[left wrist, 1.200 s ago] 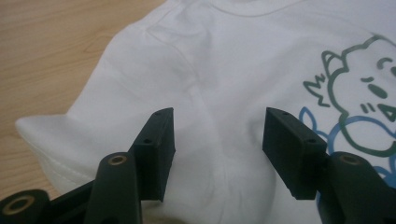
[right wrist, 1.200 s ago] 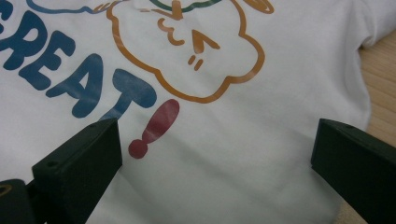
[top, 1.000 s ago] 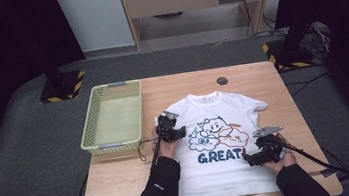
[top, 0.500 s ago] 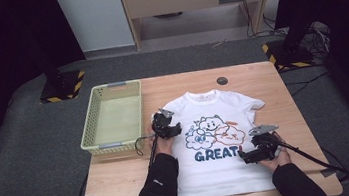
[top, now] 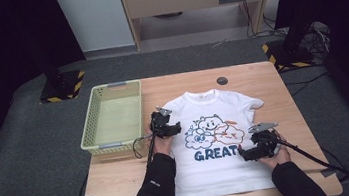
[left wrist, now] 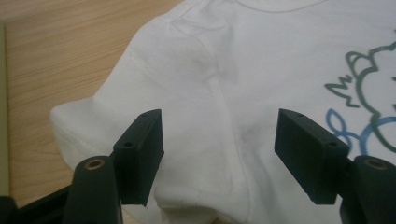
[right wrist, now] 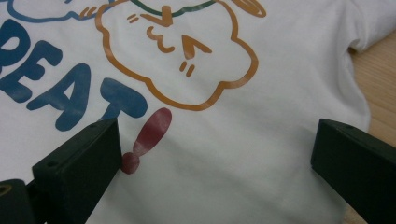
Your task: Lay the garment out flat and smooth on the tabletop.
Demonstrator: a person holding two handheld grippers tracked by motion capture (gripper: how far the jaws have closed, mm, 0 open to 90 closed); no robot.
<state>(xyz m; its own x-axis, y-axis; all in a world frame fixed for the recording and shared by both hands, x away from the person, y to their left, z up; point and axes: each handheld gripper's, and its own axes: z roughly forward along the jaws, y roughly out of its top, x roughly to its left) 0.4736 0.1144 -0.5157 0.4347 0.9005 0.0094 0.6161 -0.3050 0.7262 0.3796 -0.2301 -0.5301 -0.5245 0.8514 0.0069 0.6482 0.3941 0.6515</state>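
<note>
Recording lab or studio

Black curtains [top: 5,48], hazard-striped stand bases [top: 63,86], loose cables [top: 319,42] at upper right, lone wooden tabletop [top: 260,75].
</note>
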